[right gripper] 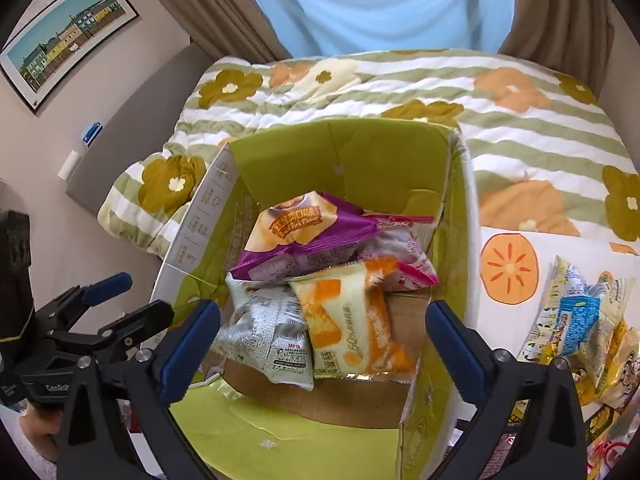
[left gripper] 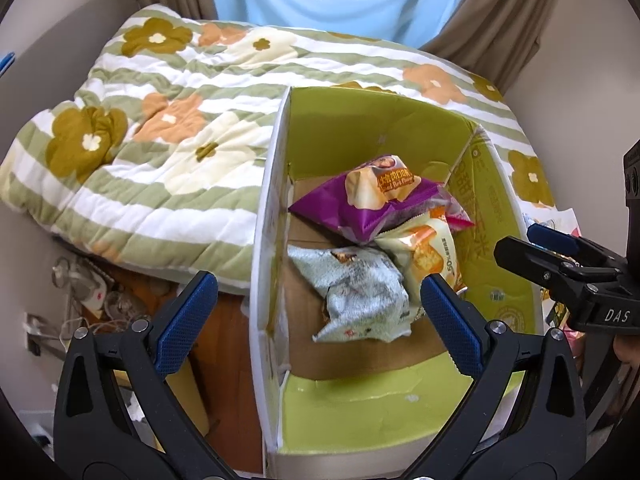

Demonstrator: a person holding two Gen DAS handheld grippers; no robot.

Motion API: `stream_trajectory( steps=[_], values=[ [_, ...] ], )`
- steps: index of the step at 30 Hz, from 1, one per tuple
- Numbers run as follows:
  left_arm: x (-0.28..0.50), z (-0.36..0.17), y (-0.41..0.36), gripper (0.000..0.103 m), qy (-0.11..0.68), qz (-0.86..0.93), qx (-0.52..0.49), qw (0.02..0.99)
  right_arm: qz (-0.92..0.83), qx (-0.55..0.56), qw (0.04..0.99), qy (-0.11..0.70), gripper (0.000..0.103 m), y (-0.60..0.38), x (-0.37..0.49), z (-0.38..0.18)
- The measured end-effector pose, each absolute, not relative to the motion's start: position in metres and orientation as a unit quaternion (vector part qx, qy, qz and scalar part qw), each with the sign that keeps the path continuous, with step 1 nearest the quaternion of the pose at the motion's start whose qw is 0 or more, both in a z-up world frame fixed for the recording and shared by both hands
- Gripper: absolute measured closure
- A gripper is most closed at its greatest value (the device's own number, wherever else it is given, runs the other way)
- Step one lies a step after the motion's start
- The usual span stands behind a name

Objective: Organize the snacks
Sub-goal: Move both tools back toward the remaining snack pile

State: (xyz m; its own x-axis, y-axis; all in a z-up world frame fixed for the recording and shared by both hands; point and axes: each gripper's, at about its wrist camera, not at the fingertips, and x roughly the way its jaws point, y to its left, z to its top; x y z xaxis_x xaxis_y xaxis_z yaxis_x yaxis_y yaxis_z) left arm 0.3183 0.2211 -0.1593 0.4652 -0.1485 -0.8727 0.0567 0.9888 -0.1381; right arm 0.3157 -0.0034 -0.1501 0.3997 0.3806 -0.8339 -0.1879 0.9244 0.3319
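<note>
Box: a green cardboard box point(right gripper: 352, 152) sits open on the bed, its flaps standing up. Its floor is plain brown card.

Snacks in the box: four packets lie inside, piled together.
- Purple packet point(right gripper: 296, 232): at the far side of the box, on top of the others.
- Pink packet point(right gripper: 400, 256): just beside the purple one, partly under it.
- Yellow and orange packet point(right gripper: 352, 320): nearer, leaning on the pink one.
- Silver packet point(right gripper: 264, 336): beside the yellow one, touching it, crumpled.

Snacks outside the box: a heap of more packets point(right gripper: 576, 320) lies to the right of the box, on a white sheet with an orange fruit picture point(right gripper: 508, 268).

Right gripper point(right gripper: 324, 340): it hangs over the box and looks down into it. Its two blue fingers stand wide apart. Nothing is in them. The yellow packet lies below, between the fingers, but they do not touch it.

Left gripper point(left gripper: 316, 320): it is over the left wall of the box. Its fingers are wide apart too and hold nothing. One finger point(left gripper: 188, 320) is outside the box and the other is over the inside.

Blanket: a striped blanket with big flowers point(left gripper: 168, 120) covers the bed under and behind the box.

Wall: a framed picture of coloured houses point(right gripper: 68, 32) hangs at the left.
</note>
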Motion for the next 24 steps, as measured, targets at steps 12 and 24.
stream_trajectory(
  steps=[12, 24],
  values=[
    [0.293, -0.125, 0.216, 0.002, 0.465, -0.088, -0.046, 0.88, 0.162, 0.086, 0.857, 0.482, 0.001, -0.001, 0.283, -0.117],
    [0.271, -0.103, 0.165, 0.002, 0.436, -0.138, -0.033, 0.889, 0.105, 0.08, 0.887, 0.444, 0.001, -0.045, 0.237, -0.086]
  ],
)
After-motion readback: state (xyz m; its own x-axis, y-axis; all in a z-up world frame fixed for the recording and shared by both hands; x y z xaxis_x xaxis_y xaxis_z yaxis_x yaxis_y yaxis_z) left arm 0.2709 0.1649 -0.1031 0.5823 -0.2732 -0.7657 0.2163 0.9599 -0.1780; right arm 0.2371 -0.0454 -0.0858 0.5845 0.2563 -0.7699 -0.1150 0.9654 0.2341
